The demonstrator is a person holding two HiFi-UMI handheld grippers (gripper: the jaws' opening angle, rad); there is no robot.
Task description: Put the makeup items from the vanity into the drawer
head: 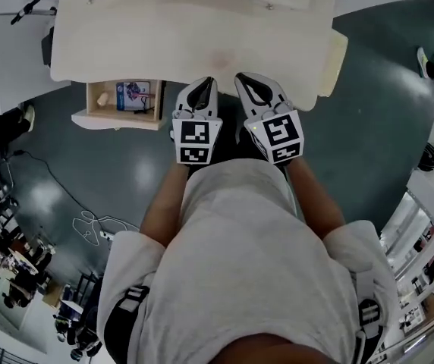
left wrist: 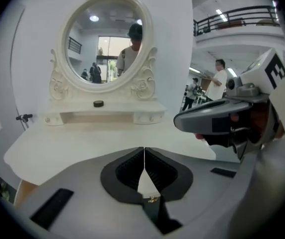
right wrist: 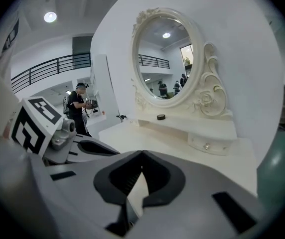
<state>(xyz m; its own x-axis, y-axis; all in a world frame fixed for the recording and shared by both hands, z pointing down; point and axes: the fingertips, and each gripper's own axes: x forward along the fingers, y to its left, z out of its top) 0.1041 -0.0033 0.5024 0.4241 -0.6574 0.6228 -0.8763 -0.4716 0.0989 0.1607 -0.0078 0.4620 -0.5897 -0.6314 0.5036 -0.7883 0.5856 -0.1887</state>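
Note:
The cream vanity [head: 126,44] has an oval mirror [left wrist: 106,39] above a raised shelf. On that shelf lies a small dark round makeup item [left wrist: 98,103], also seen in the right gripper view [right wrist: 161,117]. An open wooden drawer [head: 93,101] juts out under the tabletop's left front. It holds a blue-printed pack [head: 134,95] and a small pale piece [head: 102,97]. My left gripper [head: 208,83] and right gripper [head: 241,78] hover side by side over the tabletop's front edge. Both are shut with nothing in them, well short of the shelf.
Two little knobbed drawers [left wrist: 147,118] sit under the mirror shelf. A loose cable [head: 88,222] lies on the grey floor at the left. A white table with a dark object [head: 27,10] stands at the far left. People stand in the hall behind.

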